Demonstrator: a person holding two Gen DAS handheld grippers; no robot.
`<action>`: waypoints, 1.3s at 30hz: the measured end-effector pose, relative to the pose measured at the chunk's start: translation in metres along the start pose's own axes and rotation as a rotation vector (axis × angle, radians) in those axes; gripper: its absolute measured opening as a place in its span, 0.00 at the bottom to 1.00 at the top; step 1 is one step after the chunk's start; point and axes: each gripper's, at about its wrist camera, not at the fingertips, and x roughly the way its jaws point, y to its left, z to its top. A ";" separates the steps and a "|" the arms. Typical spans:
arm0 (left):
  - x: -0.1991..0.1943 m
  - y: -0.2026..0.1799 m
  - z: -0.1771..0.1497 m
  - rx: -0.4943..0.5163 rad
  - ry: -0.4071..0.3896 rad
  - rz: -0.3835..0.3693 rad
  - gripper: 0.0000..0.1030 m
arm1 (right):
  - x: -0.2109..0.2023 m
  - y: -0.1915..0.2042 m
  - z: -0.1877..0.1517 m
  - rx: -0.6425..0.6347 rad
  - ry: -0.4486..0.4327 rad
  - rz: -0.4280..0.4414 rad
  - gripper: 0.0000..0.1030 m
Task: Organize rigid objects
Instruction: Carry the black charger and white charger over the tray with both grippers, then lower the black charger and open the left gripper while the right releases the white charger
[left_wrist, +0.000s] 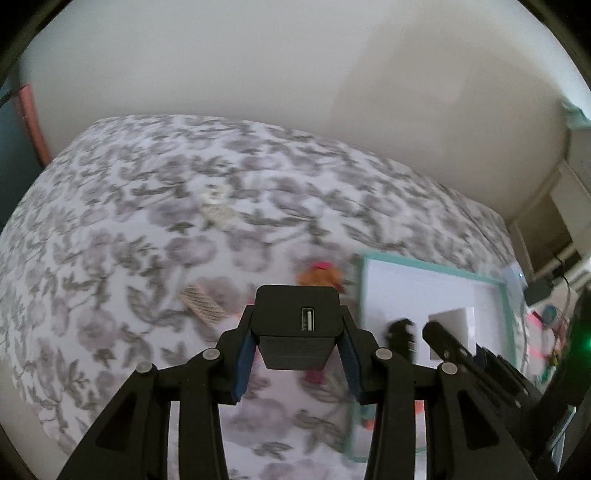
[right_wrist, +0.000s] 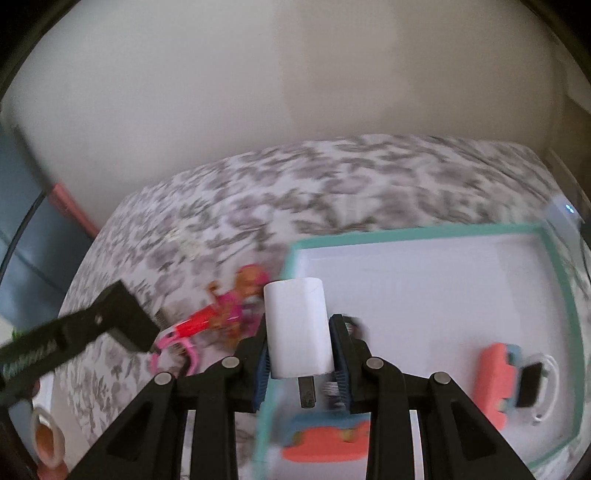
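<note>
Two chargers are up in the air, one in each gripper, on their way to the box.

The left gripper (left_wrist: 297, 332) pinches a black charger (left_wrist: 297, 317) above the flowery bed cover (left_wrist: 147, 206). The right gripper (right_wrist: 301, 347) pinches a white charger (right_wrist: 297, 328) at the near edge of the green-rimmed box (right_wrist: 406, 233), where two red toys (right_wrist: 495, 384) already lie. A little doll (right_wrist: 236, 306), blurry, looks to be on the cover beside the box. Next, each charger should probably go over a bare spot in the box, come down low, and then be let go.
</note>
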 end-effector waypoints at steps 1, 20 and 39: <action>0.001 -0.006 -0.001 0.010 0.005 -0.013 0.42 | -0.001 -0.006 0.000 0.013 -0.003 -0.009 0.31; 0.023 -0.107 -0.030 0.221 -0.033 -0.090 0.42 | -0.023 -0.098 -0.004 0.159 -0.056 -0.289 0.31; 0.046 -0.125 -0.041 0.259 -0.008 -0.122 0.42 | -0.010 -0.106 -0.009 0.164 -0.004 -0.293 0.31</action>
